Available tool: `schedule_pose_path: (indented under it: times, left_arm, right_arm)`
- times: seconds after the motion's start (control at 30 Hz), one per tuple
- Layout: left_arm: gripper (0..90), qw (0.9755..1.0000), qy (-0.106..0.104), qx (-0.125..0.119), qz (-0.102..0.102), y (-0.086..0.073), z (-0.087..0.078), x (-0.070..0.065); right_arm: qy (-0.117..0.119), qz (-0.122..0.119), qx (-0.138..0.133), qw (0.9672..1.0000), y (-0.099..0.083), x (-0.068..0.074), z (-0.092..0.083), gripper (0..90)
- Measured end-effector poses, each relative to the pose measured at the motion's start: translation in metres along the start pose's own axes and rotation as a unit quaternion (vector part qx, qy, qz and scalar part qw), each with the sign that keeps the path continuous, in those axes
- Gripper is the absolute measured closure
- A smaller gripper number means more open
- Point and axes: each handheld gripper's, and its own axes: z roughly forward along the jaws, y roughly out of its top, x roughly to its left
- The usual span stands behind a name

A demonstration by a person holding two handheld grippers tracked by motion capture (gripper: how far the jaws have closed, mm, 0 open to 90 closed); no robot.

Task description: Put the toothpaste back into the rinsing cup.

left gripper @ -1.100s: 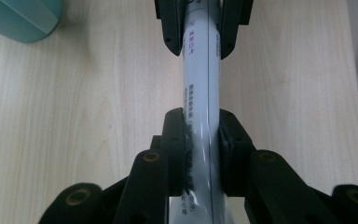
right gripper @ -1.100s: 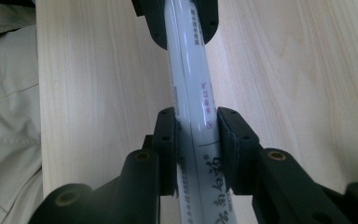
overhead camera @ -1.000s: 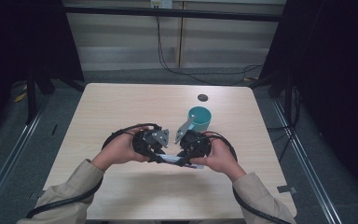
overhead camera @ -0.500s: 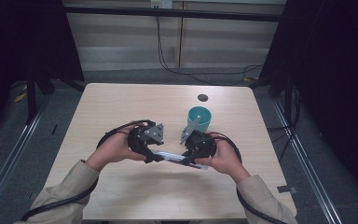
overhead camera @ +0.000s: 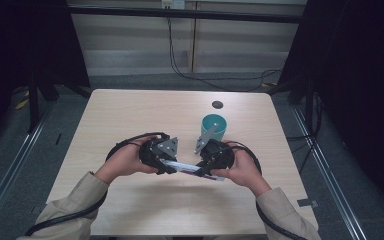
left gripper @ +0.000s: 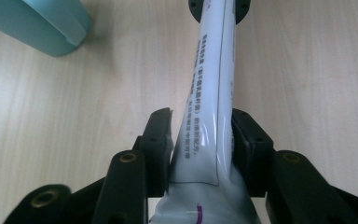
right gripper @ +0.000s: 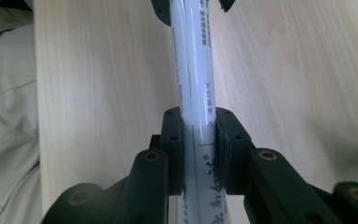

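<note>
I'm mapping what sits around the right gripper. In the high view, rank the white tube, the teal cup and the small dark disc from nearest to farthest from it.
1. White tube: clamped in the right gripper.
2. Teal cup: just behind the gripper.
3. Small dark disc: beyond the cup, near the far edge.

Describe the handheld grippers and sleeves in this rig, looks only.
Both the left gripper and right gripper are black, each topped by a grey three-cornered plate. Their jaws are matte black with brass-coloured screw inserts. A black cable loops from each gripper back along the forearm. The person wears light beige sleeves.
</note>
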Motion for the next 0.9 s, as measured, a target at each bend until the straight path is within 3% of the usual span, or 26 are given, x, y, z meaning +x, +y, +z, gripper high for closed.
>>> schedule_pose_path:
  times: [0.03,0.13,0.2,0.4,0.5,0.53,0.57,0.6,0.63,0.7,0.8,0.87,0.9]
  left_arm:
    - [64.2,0.9999,0.009,-0.004,-0.009,0.002,-0.002,-0.002]
    - [65.9,0.9997,0.012,-0.018,-0.006,0.002,-0.006,-0.002]
    - [66.5,0.9989,0.012,-0.045,-0.005,0.002,-0.011,-0.002]
    - [67.5,0.9984,0.007,-0.056,-0.008,0.005,-0.015,0.0]
    - [67.7,0.9983,0.009,-0.058,-0.006,0.005,-0.016,0.0]
    - [67.7,0.9982,0.001,-0.059,-0.013,0.005,-0.016,0.0]
    - [67.3,0.9981,0.007,-0.06,0.001,0.005,-0.014,0.0]
    - [67.0,0.9981,0.007,-0.06,0.001,0.005,-0.014,0.0]
    - [67.0,0.9983,-0.001,-0.058,0.004,0.004,-0.013,0.001]
    - [66.3,0.9986,0.003,-0.052,0.01,0.005,-0.012,0.0]
    - [65.1,0.9992,0.0,-0.04,0.007,0.006,-0.01,-0.001]
    - [62.7,0.9994,0.009,-0.03,0.011,0.008,-0.01,-0.001]
    - [57.1,0.9994,0.005,-0.034,0.004,0.008,-0.01,-0.001]
  right_arm:
    - [0.003,0.001,-0.007,1.0,-0.001,-0.001,0.0,74.9]
    - [0.003,0.003,-0.016,0.9999,-0.003,-0.003,-0.003,74.6]
    - [0.007,0.007,-0.03,0.9995,-0.006,-0.003,-0.006,73.9]
    - [0.005,0.011,-0.042,0.9991,-0.01,-0.004,-0.006,72.3]
    - [0.012,0.013,-0.042,0.999,-0.01,-0.004,-0.005,72.2]
    - [0.01,0.011,-0.045,0.9989,-0.011,-0.005,-0.004,72.3]
    - [0.02,0.015,-0.041,0.9989,-0.011,-0.004,-0.003,72.7]
    - [0.02,0.015,-0.041,0.9989,-0.011,-0.004,-0.003,72.7]
    - [0.012,0.016,-0.039,0.999,-0.011,-0.004,-0.003,73.0]
    - [0.024,0.005,-0.037,0.999,-0.01,-0.005,-0.003,73.5]
    - [0.024,0.01,-0.027,0.9993,-0.01,-0.004,-0.003,73.9]
    - [0.021,0.005,-0.022,0.9995,-0.009,-0.003,-0.003,74.1]
    - [0.015,0.001,-0.009,0.9998,-0.008,-0.003,-0.002,74.2]
